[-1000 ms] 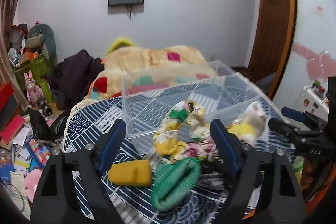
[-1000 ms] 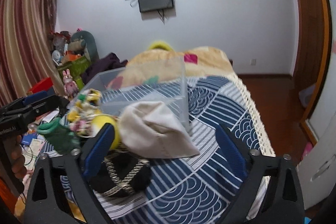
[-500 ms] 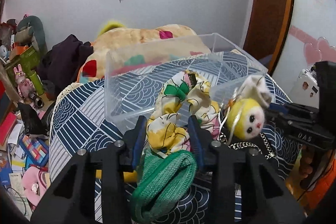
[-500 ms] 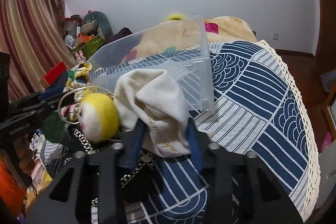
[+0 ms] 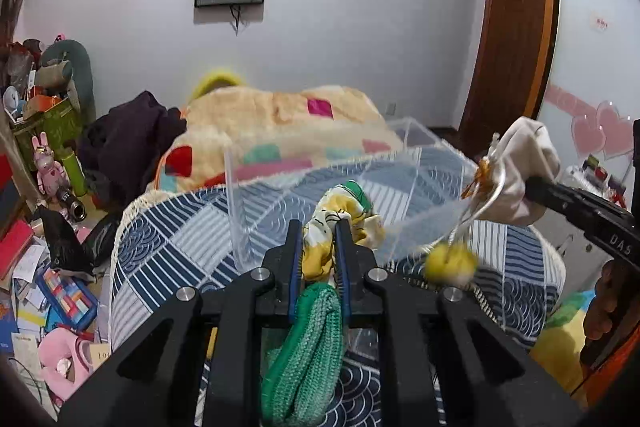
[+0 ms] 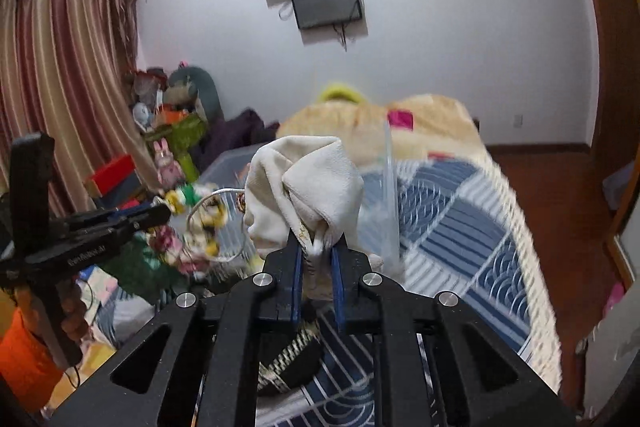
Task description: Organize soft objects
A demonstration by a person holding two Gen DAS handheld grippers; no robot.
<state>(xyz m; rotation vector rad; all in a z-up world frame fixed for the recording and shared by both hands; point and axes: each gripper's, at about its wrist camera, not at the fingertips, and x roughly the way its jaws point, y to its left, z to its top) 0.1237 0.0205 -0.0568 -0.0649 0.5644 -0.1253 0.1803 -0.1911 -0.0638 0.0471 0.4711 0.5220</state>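
Note:
My left gripper (image 5: 319, 227) is shut on a floral yellow-and-white cloth (image 5: 344, 219), lifted above the bed. A green knitted piece (image 5: 308, 351) hangs below its jaws. My right gripper (image 6: 316, 243) is shut on a cream cloth pouch (image 6: 304, 183), raised in the air. In the left wrist view the pouch (image 5: 524, 171) hangs at right with a yellow plush ball (image 5: 450, 263) dangling from it on a cord. A clear plastic bin (image 5: 320, 195) stands on the blue patterned bedspread (image 5: 168, 239) just beyond both grippers.
A beige patchwork blanket (image 5: 280, 123) and dark clothes (image 5: 132, 147) lie behind the bin. A black woven bag (image 6: 288, 359) lies under my right gripper. Clutter covers the floor at left (image 5: 48, 291). A wooden door (image 5: 512, 39) stands at right.
Both grippers closed from wide open onto their items and lifted them off the bed. The yellow plush ball now swings below the raised pouch.

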